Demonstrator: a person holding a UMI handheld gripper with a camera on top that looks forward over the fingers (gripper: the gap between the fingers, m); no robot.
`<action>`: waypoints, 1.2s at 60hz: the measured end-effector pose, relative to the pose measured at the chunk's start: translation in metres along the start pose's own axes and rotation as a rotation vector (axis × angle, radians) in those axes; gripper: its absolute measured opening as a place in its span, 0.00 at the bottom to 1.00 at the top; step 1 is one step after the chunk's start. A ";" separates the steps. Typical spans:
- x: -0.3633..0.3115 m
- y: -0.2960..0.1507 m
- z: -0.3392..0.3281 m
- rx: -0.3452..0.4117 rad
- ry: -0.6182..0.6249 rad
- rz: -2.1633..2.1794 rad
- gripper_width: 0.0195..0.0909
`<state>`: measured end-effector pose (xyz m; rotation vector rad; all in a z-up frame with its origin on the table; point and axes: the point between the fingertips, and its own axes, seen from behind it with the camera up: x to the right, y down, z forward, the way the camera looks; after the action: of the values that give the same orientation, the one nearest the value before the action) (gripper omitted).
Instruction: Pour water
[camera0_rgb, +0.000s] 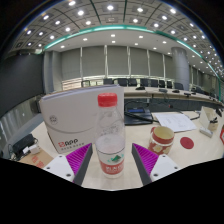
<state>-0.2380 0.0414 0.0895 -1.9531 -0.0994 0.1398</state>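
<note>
A clear plastic water bottle (109, 135) with a red cap and a red-and-green label stands upright on the pale table (190, 155). It is between the two fingers of my gripper (111, 152), which is open. A narrow strip of table shows on each side between the bottle and the magenta pads (82, 160). The bottle's base is hidden below the fingers.
A white box (68, 122) with pink lettering stands just behind the bottle to the left. A small jar (161, 138) with a red lid and a red round thing (187, 143) sit to the right. Papers (176, 120) lie farther back. Desks and chairs fill the room beyond.
</note>
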 end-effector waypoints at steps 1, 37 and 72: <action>-0.005 0.003 0.001 0.000 0.002 0.003 0.84; -0.023 -0.054 0.017 0.053 -0.164 0.443 0.25; 0.013 -0.116 0.036 -0.015 -0.643 1.865 0.25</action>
<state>-0.2309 0.1199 0.1829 -1.3027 1.3049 1.9018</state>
